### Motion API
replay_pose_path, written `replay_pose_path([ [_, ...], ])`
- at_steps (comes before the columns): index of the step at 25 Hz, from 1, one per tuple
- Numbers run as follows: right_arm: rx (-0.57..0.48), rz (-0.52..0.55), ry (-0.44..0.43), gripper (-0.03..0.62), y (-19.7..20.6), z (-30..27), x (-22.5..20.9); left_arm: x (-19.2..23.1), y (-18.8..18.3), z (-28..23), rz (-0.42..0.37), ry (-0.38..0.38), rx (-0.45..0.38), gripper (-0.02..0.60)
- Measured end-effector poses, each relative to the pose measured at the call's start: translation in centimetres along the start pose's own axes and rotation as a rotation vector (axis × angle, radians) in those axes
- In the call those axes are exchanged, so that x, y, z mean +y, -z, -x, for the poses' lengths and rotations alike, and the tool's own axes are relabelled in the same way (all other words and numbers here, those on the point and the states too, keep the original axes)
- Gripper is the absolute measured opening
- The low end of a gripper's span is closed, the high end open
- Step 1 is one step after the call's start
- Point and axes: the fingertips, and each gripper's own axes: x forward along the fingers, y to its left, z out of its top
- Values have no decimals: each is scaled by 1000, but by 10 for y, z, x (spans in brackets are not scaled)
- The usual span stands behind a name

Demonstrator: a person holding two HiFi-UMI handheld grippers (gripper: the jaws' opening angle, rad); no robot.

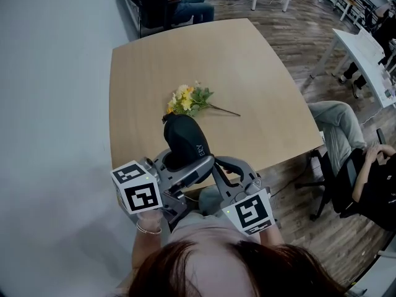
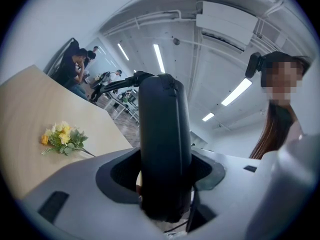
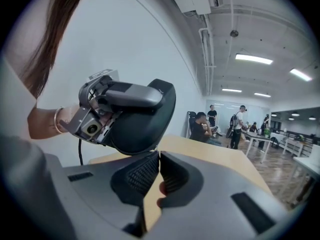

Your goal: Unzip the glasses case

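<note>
A black glasses case [image 1: 182, 140] stands upright over the near edge of the wooden table [image 1: 247, 60]. My left gripper [image 1: 184, 167] is shut on the case's lower part, one jaw on each flat side. In the left gripper view the case [image 2: 164, 134] rises straight out from between that gripper's [image 2: 165, 186] jaws. My right gripper [image 1: 214, 164] comes in from the right. In the right gripper view it [image 3: 159, 156] is shut, its tips together right under the case's [image 3: 145, 119] curved rim. No zipper pull shows between the pads.
A bunch of yellow flowers [image 1: 189, 99] lies in the middle of the table, just beyond the case. People sit at the table's far end [image 1: 167, 2] and on a chair to the right [image 1: 365, 178]. White tables [image 1: 365, 48] stand at the back right.
</note>
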Motion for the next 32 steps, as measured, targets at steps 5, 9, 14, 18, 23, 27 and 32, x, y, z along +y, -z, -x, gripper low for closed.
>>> replay_pose_path([
  [5, 3, 17, 15, 17, 2, -1, -5, 1, 5, -6, -5, 3, 44, 264],
  [9, 20, 20, 18, 17, 6, 5, -9, -4, 10, -12, -10, 1, 79, 264],
  [14, 30, 20, 29, 17, 10, 7, -11, -5, 17, -16, -15, 2, 112, 264],
  [18, 33, 22, 39, 17, 12, 5, -14, -2, 22, -18, -23, 4, 137, 264],
  [23, 34, 25, 45, 17, 13, 4, -17, -1, 27, -21, -28, 10, 163, 265],
  [27, 30, 29, 53, 17, 11, 1, -19, 0, 29, -20, -31, 18, 185, 265],
  [32, 40, 33, 60, 17, 13, -1, -20, 2, 33, -20, -31, 24, 215, 265],
])
